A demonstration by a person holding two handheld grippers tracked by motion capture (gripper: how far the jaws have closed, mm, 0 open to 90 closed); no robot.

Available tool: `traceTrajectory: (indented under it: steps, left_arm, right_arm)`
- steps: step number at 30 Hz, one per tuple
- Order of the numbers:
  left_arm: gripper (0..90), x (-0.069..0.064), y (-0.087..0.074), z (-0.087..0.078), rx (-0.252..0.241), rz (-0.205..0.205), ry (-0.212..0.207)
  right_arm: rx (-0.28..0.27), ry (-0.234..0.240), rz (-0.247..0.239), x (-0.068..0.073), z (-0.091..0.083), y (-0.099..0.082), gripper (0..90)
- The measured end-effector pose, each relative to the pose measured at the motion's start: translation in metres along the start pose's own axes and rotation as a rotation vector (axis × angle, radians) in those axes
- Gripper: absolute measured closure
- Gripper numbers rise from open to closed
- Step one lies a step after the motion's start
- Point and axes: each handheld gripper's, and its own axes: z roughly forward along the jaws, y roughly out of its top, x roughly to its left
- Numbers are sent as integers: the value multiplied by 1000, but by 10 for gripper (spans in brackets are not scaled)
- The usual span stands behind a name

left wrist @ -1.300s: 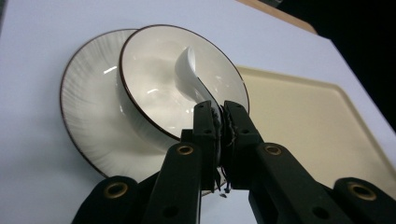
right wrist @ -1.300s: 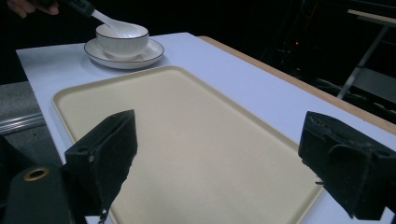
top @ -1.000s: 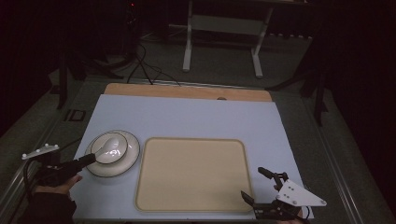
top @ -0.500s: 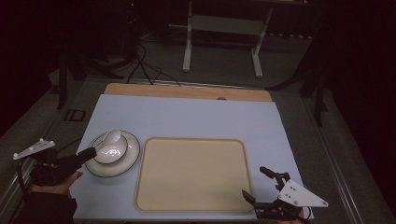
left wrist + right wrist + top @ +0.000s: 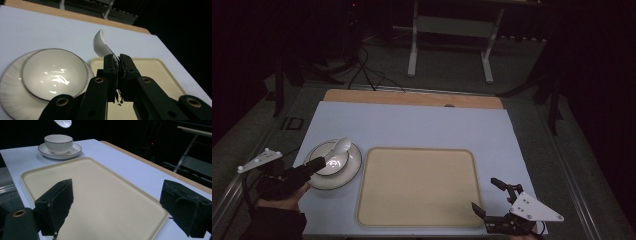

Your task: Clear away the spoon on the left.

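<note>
Spoon [image 5: 102, 45] clamped by its handle in the left hand-held gripper [image 5: 118, 65] and lifted over the bowl [image 5: 334, 159], probably clear of it; still to be set down, with right hand-held gripper [image 5: 487, 198] idling wide beside the tray [image 5: 417, 186].

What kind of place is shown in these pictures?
Probably a dim recording studio or lab set up for tableware handling: a covered table, a beige tray, a bowl on a saucer, and dark equipment stands behind.
</note>
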Motion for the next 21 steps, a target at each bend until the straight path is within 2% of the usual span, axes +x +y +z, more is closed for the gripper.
traceTrajectory:
  steps: [4,6,8,10,12,14,17,19,21]
  left_arm:
    - [855,-10,-4,3,20,-7,-33]
    - [855,-16,-4,5,22,-1,-26]
    - [855,-22,-5,8,32,7,-41]
    - [855,-28,-6,11,32,-9,-63]
    - [854,-34,-8,13,35,24,-58]
    - [855,-38,-10,16,44,35,-69]
    - [854,-42,-13,20,33,26,-70]
    - [855,-45,-15,23,25,49,-52]
    - [855,-45,-19,25,25,44,-58]
  right_arm:
    - [1,-4,-6,1,1,0,116]
    - [3,1,3,1,2,0,116]
    - [3,2,9,0,2,0,116]
    - [1,2,16,-1,2,0,116]
    - [-1,1,11,0,2,0,116]
    - [-3,-4,13,0,3,0,116]
    - [-2,1,24,0,7,0,116]
    - [2,6,13,1,9,1,116]
    - [4,0,-1,4,10,1,116]
